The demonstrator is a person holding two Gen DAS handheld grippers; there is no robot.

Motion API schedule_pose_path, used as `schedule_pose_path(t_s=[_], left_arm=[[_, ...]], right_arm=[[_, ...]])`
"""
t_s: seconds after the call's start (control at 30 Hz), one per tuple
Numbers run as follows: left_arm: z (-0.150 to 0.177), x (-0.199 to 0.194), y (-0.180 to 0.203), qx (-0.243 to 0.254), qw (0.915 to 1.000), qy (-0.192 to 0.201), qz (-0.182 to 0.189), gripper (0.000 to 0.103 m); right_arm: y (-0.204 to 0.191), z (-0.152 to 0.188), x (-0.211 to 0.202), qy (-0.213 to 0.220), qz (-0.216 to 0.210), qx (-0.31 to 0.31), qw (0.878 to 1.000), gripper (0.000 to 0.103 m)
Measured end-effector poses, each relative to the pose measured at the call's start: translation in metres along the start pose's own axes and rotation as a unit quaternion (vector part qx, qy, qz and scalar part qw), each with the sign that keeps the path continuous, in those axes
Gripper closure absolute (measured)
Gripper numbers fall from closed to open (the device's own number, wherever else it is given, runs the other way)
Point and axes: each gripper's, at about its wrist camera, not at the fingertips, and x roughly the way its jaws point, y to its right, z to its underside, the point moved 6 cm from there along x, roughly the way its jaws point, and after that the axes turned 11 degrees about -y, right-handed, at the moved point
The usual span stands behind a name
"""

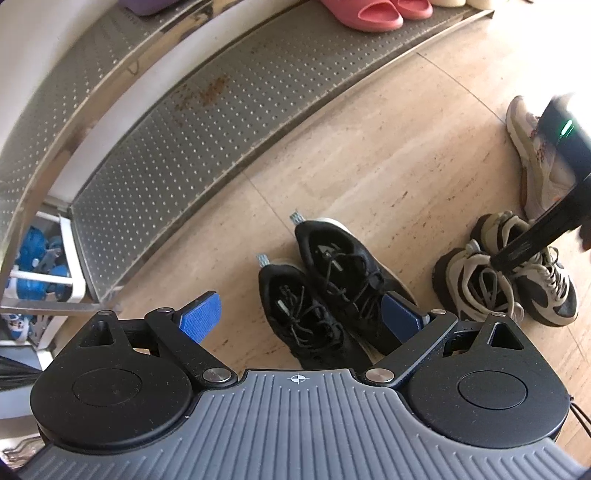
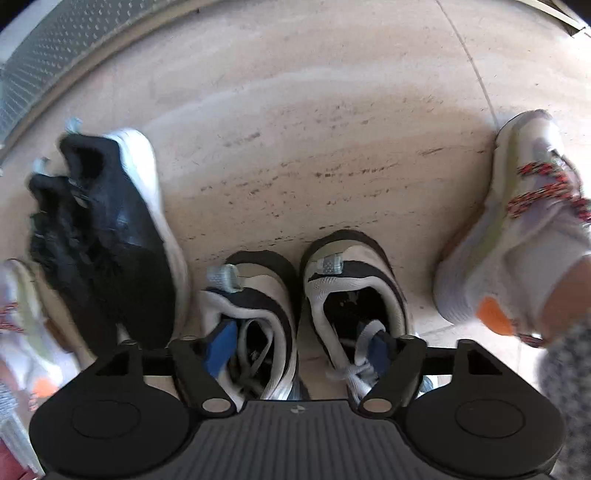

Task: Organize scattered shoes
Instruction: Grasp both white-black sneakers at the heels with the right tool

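Left gripper (image 1: 301, 323) spread wide, empty, above black pair (image 1: 328, 291) on floor (image 1: 369, 166) near rack (image 1: 207, 122). Right gripper (image 2: 301, 349) spread, one pad inside each shoe of beige pair (image 2: 306, 295), not clamped. Pink slippers (image 1: 376, 13) on rack. White sneaker (image 2: 517, 221) at right.

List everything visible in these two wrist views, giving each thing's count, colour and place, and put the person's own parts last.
shoe rack: one, perforated grey metal, along the wall
pink slippers: two, pink, on the lower rack shelf
black sneakers: two, black, side by side on the floor
beige-and-black sneakers: two, beige and black, on the floor right of the black pair
floor: one, beige tile
white sneakers: two, white with red laces, apparently on the person's feet
left gripper: one, black with blue pads, open above the black sneakers
right gripper: one, open, a finger in each beige-and-black sneaker
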Motion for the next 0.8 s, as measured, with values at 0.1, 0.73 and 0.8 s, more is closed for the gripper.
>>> schedule_pose_path(t_s=[0.1,0.73,0.8], left_arm=[[-0.002,-0.003,0.003,0.002,1.0000,0.007,0.002,0.006],[0.000,0.000,0.013,0.019,0.9998,0.002,0.000,0.006],[0.000,-0.001,0.013,0.020,0.9998,0.003,0.001,0.006]], right_arm=[[-0.001,0.002,-0.034,0.022,-0.021,-0.019,0.999,0.020],[-0.004,0.000,0.056,0.007,-0.003,-0.041,0.999,0.030],[-0.001,-0.004,0.054,0.002,-0.006,-0.051,0.999,0.026]])
